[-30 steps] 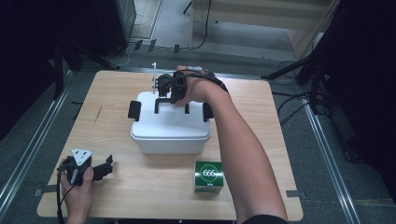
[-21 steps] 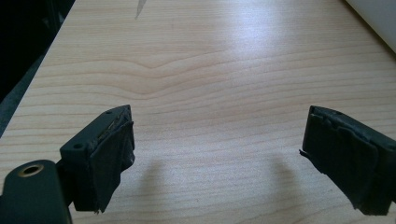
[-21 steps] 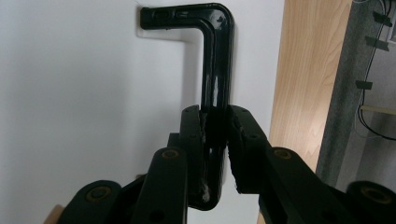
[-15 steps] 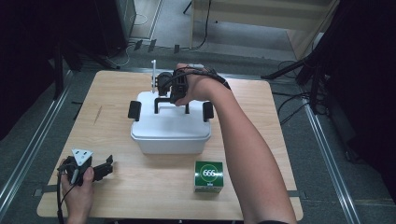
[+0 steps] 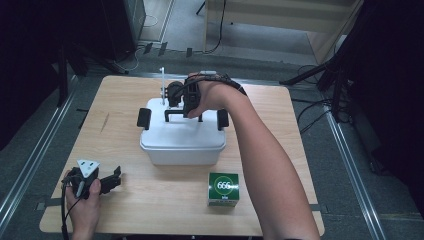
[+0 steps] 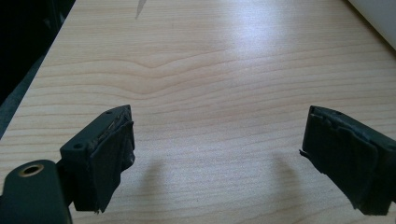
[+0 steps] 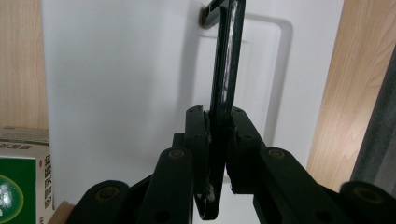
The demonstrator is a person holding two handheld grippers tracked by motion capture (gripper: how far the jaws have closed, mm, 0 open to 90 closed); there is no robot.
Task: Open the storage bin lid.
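High view: a white rectangular plastic storage box (image 5: 182, 142) with a lid sits at the middle of the light wooden table (image 5: 280, 150). Black clips (image 5: 144, 118) stand at its left and right ends. A black bar handle (image 5: 176, 114) stands up from the lid's far part. The right gripper (image 5: 184, 100), held in the person's right hand (image 5: 212, 95), comes down on this handle from the far side. The left gripper (image 5: 112, 179), held in the left hand (image 5: 82, 210), rests on the table at the near left corner, well apart from the box. A green square carton with a white ring mark (image 5: 223, 189) sits near the box's near right corner.

Left gripper view: both black jaws stand wide apart over bare wood, nothing between them. A white edge of the box (image 6: 376, 18) shows at the far right.

Right gripper view: the jaws are narrow, having just been closing, with pads pressed on both sides of the black handle (image 7: 226, 65), which stands upright off the white lid (image 7: 116, 84). The green carton (image 7: 23, 177) shows at the lower left edge.
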